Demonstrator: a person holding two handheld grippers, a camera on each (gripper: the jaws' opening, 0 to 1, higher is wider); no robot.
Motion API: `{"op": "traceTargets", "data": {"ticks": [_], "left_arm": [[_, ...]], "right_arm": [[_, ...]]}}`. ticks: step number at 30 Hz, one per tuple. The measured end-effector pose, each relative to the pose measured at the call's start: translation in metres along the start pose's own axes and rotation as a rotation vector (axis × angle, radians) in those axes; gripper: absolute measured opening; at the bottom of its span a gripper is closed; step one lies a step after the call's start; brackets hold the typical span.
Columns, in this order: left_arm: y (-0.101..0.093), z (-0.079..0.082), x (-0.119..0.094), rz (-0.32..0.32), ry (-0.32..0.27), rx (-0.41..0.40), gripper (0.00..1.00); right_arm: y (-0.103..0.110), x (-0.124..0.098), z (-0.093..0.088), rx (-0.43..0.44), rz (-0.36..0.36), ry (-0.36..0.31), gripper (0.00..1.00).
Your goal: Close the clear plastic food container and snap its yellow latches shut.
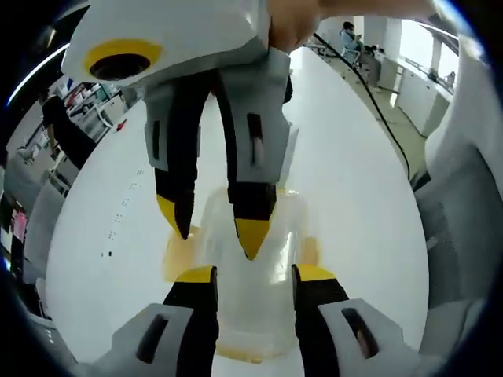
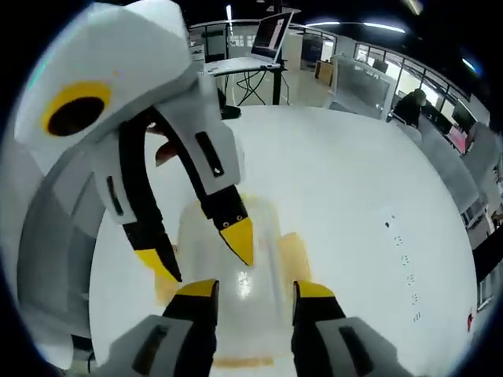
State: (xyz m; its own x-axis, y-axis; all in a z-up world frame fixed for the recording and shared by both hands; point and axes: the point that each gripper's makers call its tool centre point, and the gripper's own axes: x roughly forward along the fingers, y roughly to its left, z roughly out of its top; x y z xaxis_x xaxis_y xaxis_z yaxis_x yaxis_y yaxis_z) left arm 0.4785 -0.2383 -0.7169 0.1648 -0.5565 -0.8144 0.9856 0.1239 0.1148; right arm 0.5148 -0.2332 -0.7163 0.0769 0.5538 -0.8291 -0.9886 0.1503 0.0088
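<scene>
No text, label or number can be read.

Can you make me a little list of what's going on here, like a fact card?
Place: white table
Main thing: clear container with yellow latches
Lid: looks on the container
Left gripper: jaws open, over the near end of the container
Right gripper: jaws open, over the opposite end, facing the left one
Latches: cannot tell if snapped
Background: desks, a laptop on a stand

Clear glossy plastic container [image 1: 251,290] (yellow latches [image 1: 179,255]), smooth white table [image 1: 354,196]
</scene>
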Motion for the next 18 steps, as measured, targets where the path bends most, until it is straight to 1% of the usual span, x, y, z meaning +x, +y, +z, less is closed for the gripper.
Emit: {"op": "traceTargets", "data": {"ticks": [4,5,6,9,13,16,17,18], "left_arm": [[-0.007,-0.003,0.002,-0.004,0.007,0.015,0.37],[-0.008,-0.002,0.000,-0.003,0.002,0.024,0.37],[-0.009,-0.002,0.000,-0.005,-0.001,0.025,0.38],[-0.009,-0.002,-0.001,0.010,-0.006,0.030,0.38],[-0.008,-0.001,-0.001,0.036,-0.005,0.035,0.39],[-0.009,-0.002,-0.001,0.042,-0.006,0.041,0.39],[-0.009,-0.001,-0.002,0.046,-0.004,0.040,0.39],[-0.009,-0.001,-0.002,0.045,-0.005,0.040,0.41]], "right_arm": [[0.000,0.004,0.000,-0.008,0.022,0.012,0.37],[0.000,0.005,-0.002,-0.020,0.026,0.026,0.37],[0.000,0.005,-0.005,-0.053,0.024,0.047,0.38],[-0.003,0.006,-0.003,-0.035,0.037,0.036,0.38],[-0.004,0.009,-0.002,-0.047,0.063,0.048,0.40],[-0.004,0.011,-0.003,-0.051,0.083,0.064,0.40],[-0.003,0.012,-0.005,-0.052,0.097,0.076,0.40],[-0.003,0.012,-0.005,-0.048,0.106,0.075,0.39]]}}
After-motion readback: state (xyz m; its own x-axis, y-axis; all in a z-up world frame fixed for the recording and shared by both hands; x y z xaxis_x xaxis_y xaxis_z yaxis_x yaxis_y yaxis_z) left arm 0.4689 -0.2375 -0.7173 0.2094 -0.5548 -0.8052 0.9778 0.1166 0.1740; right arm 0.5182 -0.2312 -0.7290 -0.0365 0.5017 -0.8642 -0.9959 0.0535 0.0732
